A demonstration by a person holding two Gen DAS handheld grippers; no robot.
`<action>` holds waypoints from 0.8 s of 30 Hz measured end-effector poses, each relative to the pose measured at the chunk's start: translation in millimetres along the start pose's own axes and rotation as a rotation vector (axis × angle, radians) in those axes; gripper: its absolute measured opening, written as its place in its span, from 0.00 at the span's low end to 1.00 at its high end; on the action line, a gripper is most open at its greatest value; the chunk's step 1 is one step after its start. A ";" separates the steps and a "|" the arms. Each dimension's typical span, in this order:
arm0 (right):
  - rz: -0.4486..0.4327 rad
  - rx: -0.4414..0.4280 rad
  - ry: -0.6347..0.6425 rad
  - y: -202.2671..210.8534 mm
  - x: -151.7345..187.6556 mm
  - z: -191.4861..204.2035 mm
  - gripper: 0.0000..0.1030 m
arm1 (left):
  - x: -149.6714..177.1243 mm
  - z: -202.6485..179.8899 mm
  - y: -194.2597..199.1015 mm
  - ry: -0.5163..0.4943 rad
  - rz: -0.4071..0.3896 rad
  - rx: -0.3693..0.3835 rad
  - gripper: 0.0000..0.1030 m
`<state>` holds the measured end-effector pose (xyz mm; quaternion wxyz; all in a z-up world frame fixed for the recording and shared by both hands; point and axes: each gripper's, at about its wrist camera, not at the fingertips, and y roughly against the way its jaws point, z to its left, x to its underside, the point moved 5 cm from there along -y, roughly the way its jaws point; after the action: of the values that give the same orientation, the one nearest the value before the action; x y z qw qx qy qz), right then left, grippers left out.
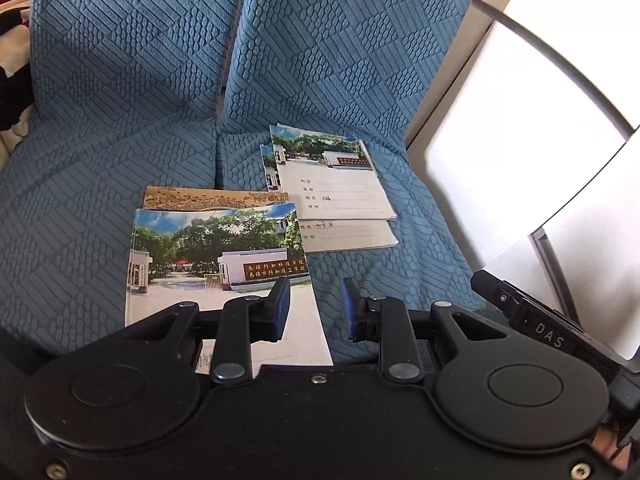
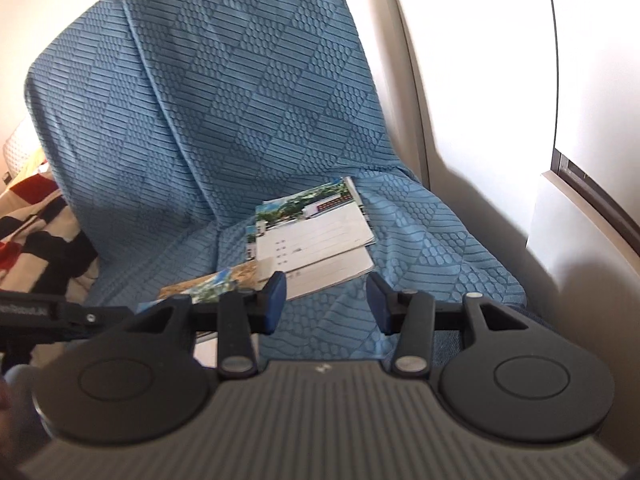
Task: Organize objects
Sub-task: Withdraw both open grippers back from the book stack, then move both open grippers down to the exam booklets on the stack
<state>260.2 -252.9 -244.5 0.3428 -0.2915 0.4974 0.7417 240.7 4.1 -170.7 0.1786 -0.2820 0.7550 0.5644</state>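
Lettering "DAS" on hand-held gripper

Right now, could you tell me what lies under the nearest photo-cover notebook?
A brown-covered booklet pokes out beyond the far edge of the nearest notebook; the rest of it is covered. Both lie on the blue sofa cover.

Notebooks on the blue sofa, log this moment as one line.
left gripper open above nearest notebook | right gripper open, empty | other notebooks overlapping on blue sofa
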 end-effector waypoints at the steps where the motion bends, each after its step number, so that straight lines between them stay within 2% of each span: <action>1: 0.009 0.008 -0.010 -7.7 0.8 -4.1 0.46 | -2.2 -0.1 -6.4 -0.003 0.004 0.003 0.24; 13: -0.041 -0.054 -0.083 -72.7 -32.0 -26.3 0.46 | -49.5 -2.7 -78.3 -0.046 0.018 -0.014 0.24; 20: 0.015 -0.065 -0.138 -129.7 -40.4 -44.8 0.46 | -81.1 9.6 -130.1 -0.014 0.046 -0.017 0.25; 22: 0.029 -0.077 -0.139 -144.1 -42.3 -44.1 0.46 | -88.2 13.1 -144.2 -0.007 0.057 -0.020 0.31; 24: 0.060 -0.076 -0.136 -161.7 -44.0 -44.4 0.46 | -94.8 17.2 -158.0 0.009 0.066 -0.026 0.32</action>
<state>419.5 -260.4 -312.3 0.3420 -0.2382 0.4528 0.7882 412.6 9.5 -238.9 0.1529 -0.2617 0.7572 0.5786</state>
